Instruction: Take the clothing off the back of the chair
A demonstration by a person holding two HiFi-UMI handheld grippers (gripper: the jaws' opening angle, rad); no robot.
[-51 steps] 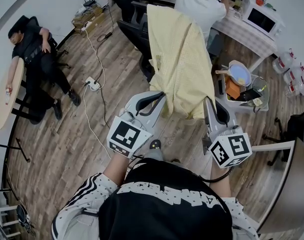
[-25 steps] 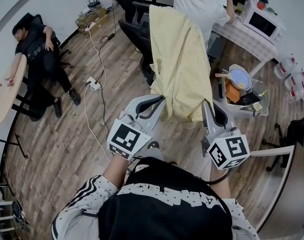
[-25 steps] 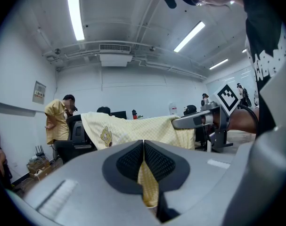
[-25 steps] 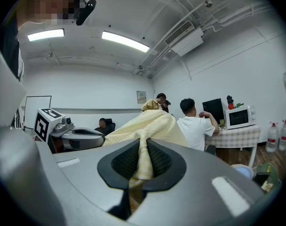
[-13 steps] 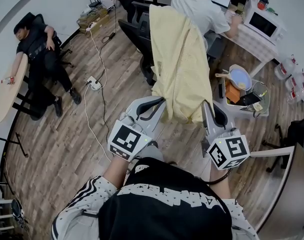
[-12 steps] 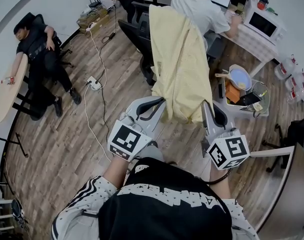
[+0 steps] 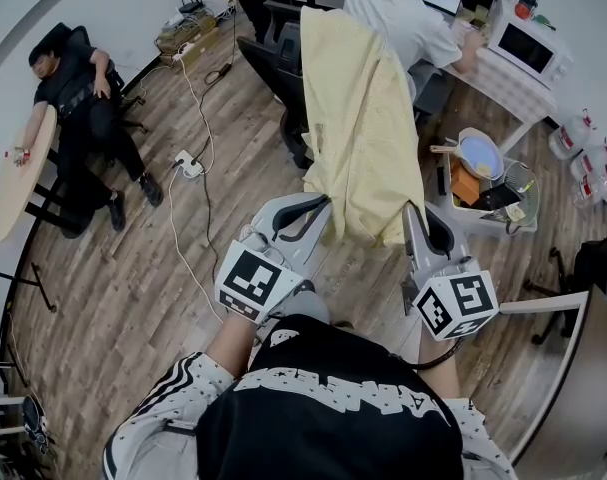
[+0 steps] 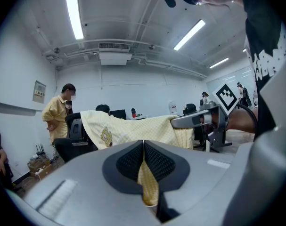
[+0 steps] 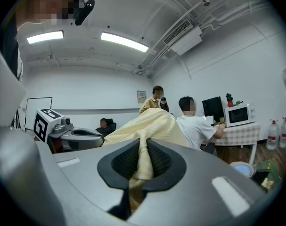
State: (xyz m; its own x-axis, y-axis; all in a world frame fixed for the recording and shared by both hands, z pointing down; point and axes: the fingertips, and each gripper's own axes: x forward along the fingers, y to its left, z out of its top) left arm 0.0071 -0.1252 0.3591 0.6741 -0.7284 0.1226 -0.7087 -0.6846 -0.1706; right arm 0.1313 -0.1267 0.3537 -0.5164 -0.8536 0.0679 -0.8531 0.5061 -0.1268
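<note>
Pale yellow checked cloth garment (image 7: 358,118) draped over the back of the black office chair (image 7: 281,63), lower hem pulled out from the chair, left gripper (image 7: 320,201) and right gripper (image 7: 412,214) each clenched on a hem corner.

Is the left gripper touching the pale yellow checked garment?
Touching. The left gripper view shows the left gripper shut on a fold of the pale yellow checked garment, pinched between its jaws.

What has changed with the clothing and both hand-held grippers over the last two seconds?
Nothing there visibly moved. The left hand-held gripper and right hand-held gripper stay shut on the yellow clothing, which still hangs over the chair back.
</note>
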